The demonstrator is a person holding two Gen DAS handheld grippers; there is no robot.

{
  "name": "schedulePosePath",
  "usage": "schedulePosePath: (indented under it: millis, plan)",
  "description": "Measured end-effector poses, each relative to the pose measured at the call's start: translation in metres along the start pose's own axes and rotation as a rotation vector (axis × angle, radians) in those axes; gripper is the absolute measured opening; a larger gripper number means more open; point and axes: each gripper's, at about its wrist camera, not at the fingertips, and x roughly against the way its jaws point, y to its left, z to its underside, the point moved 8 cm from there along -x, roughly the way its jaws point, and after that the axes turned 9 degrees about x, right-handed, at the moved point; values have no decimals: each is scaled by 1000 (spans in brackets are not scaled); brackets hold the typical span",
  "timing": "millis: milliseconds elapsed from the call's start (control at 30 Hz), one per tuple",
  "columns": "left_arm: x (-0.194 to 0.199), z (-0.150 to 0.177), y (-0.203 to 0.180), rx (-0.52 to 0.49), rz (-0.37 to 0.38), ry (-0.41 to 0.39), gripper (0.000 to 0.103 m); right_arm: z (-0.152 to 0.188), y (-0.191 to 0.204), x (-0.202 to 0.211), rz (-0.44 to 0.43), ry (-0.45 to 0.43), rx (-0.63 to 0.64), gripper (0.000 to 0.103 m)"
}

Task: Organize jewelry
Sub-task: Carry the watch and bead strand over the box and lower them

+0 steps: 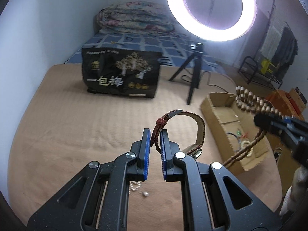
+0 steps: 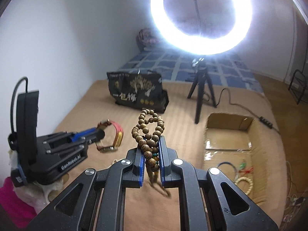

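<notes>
My left gripper is shut on the red-brown woven strap of a wristwatch, which loops up and to the right of the jaws, above the tan bed cover. From the right wrist view the same gripper shows at the left with the watch in it. My right gripper is shut on a string of brown wooden beads that bunches above the pads, its tassel hanging below. In the left wrist view those beads and braided cords hang from the right gripper over an open cardboard box.
The cardboard box holds several bracelets and a thin hoop. A black printed bag, a small tripod and a lit ring light stand behind. Pearl pieces lie on the cover under my left gripper. A cable runs at the right.
</notes>
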Motion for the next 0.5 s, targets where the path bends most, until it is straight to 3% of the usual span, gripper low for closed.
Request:
schedulePosePath:
  millis: [500]
  plan:
    - [15,11,-90,-116,116,-3,8,-12,-83,65,69,-103,-86,11]
